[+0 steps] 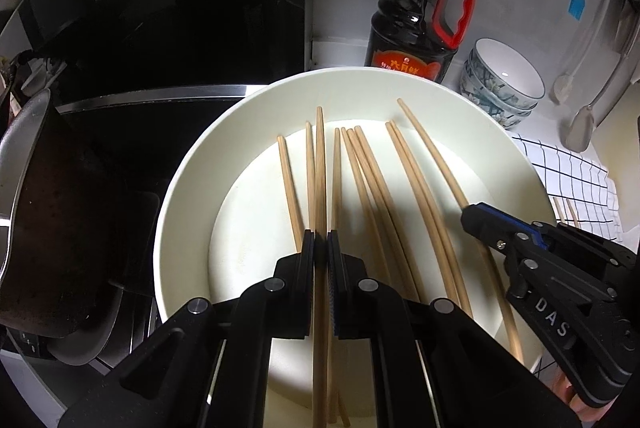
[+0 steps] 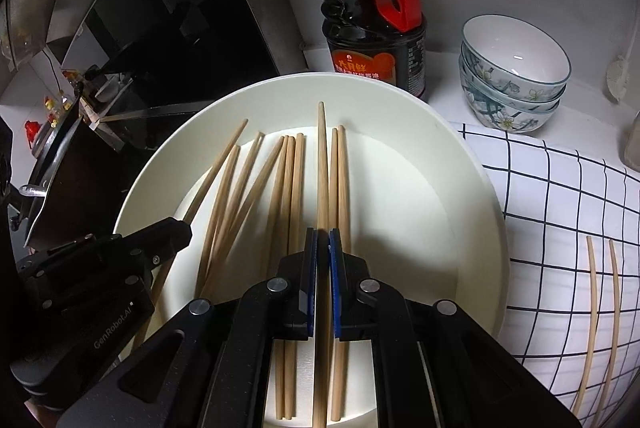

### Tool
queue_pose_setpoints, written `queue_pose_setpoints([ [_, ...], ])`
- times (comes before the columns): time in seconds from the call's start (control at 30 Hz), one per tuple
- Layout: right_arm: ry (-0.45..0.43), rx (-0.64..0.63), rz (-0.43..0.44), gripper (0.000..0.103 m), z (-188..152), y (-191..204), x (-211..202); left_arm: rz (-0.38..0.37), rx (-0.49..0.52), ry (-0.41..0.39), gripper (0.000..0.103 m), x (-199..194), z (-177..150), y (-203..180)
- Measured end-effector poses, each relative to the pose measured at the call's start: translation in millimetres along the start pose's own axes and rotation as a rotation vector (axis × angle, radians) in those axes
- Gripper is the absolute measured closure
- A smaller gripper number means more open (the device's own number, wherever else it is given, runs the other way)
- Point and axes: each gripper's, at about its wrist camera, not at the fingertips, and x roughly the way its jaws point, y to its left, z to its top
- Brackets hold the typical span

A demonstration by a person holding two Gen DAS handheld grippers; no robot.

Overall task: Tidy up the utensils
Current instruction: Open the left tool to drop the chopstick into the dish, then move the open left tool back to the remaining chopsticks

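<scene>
Both tongs, left [image 1: 321, 240] and right [image 2: 323, 238], each pinch 1 chopstick [image 1: 319, 164] above the plate [image 1: 192, 164], probably pairing them; 2 more [image 2: 600, 308] wait right on the cloth [image 2: 560, 196].

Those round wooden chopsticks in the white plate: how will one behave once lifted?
Each wooden chopstick looks stiff: the one in the shut left gripper stays straight. Round and thin, it probably rolls on the white plate if released, and may pivot in the pads.

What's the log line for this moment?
left gripper: shut on chopstick | right gripper: shut on another chopstick | both over white bowl
</scene>
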Motion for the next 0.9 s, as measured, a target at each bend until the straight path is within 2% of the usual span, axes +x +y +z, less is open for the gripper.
queue_pose_setpoints([
  [0.17,0.0,-0.01,-0.015,0.097,0.1,-0.3,-1.9,0.018,-0.002,-0.004,0.093,-2.7,-0.1,1.0],
  [0.23,-0.004,-0.006,-0.022,0.097,0.8,-2.1,-4.3,0.034,-0.01,-0.015,0.08,-6.4,-0.2,2.7],
  [0.3,-0.015,-0.004,-0.03,0.095,1.6,-3.3,-8.0,0.053,-0.018,-0.035,0.053,-11.9,-0.5,5.0],
  [0.33,-0.022,-0.005,-0.035,0.094,1.8,-3.7,-10.5,0.063,-0.022,-0.049,0.05,-15.6,-0.9,6.5],
  [0.43,-0.037,-0.006,-0.042,0.086,2.0,-5.3,-16.9,0.077,-0.03,-0.057,0.045,-21.8,-1.2,10.9],
  [0.47,-0.041,-0.004,-0.041,0.083,1.8,-5.7,-18.9,0.079,-0.037,-0.059,0.04,-23.6,-1.6,12.9],
  [0.7,-0.051,-0.001,-0.035,0.073,-1.7,-4.0,-26.7,0.083,-0.05,-0.065,0.033,-34.1,-5.6,16.2],
  [0.9,-0.06,0.008,-0.026,0.071,-5.9,-5.0,-36.0,0.087,-0.056,-0.071,0.029,-42.8,-10.2,16.7],
])
